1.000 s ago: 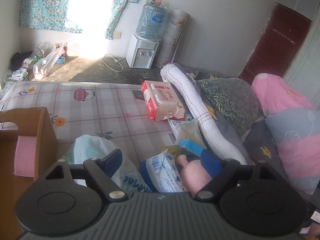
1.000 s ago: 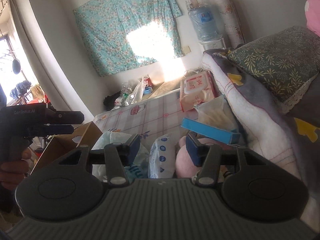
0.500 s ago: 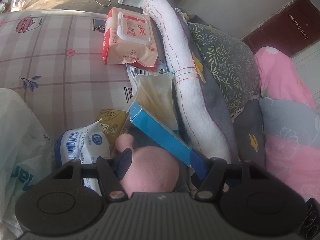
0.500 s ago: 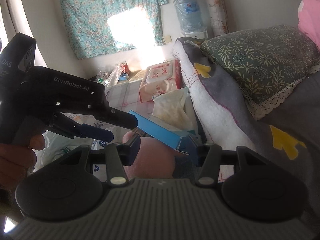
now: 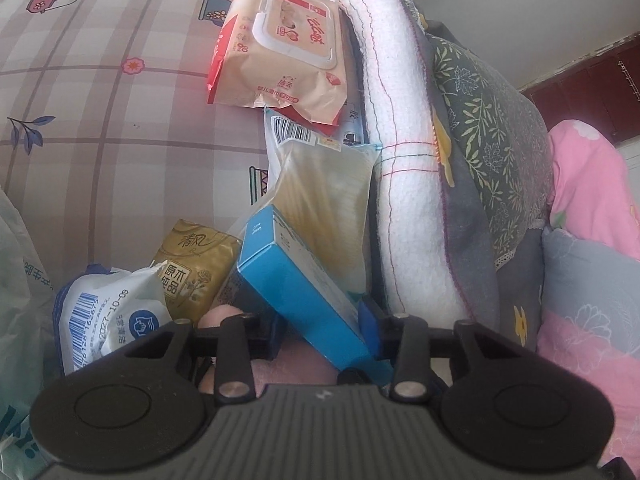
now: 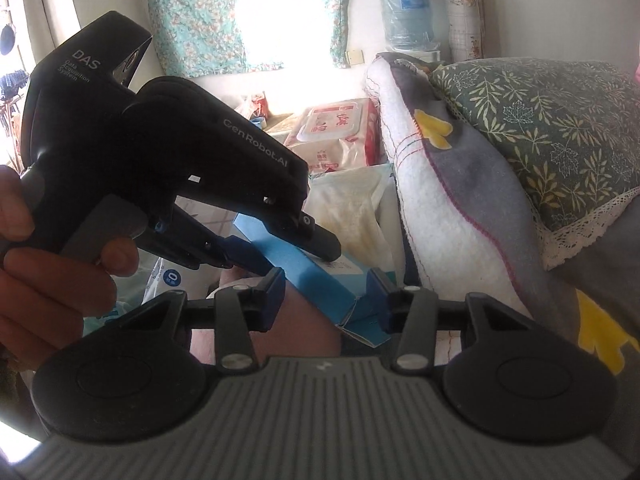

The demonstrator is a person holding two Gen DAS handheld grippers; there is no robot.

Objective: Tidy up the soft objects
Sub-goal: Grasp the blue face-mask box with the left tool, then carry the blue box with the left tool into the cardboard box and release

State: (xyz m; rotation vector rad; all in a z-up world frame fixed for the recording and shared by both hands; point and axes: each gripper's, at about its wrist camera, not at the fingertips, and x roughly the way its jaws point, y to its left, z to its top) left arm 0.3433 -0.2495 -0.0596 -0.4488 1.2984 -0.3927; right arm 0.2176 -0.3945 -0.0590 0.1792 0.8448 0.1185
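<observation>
Pink plush toy (image 5: 298,362): it lies low in the heap on the bed, directly under and between the jaws of the left gripper (image 5: 322,334). One rounded lobe of it bulges out past the left-hand pad. A blue carton (image 5: 296,280) leans slantwise across the toy and runs through the same gap. That is probably why the jaws stand at a middling width, as they must straddle the box to reach the soft thing beneath. Whether the pads already press the plush, I cannot tell.

In the other view, the right gripper (image 6: 327,300) comes from the near side with its jaws apart to about the same middling width. The toy (image 6: 296,334) fills the lower part of the gap. The torn end of the carton (image 6: 320,280) touches the right-hand pad, but nothing looks clamped. The left gripper (image 6: 288,252) shows here too, held in the left hand (image 6: 52,280), with its upper finger resting on the carton's top face.

Farther out, a gold tissue pack (image 5: 196,264) and a white-and-blue packet (image 5: 112,312) crowd the toy on the left. A clear bag of yellowish sheets (image 5: 328,200) lies beyond the carton, and a wet-wipes pack (image 5: 280,52) beyond that. A rolled white blanket (image 5: 404,160) and a leaf-print pillow (image 5: 492,128) wall in the right side. The heap seems wedged against that roll, so I judge that lifting the toy will tip the carton off.
</observation>
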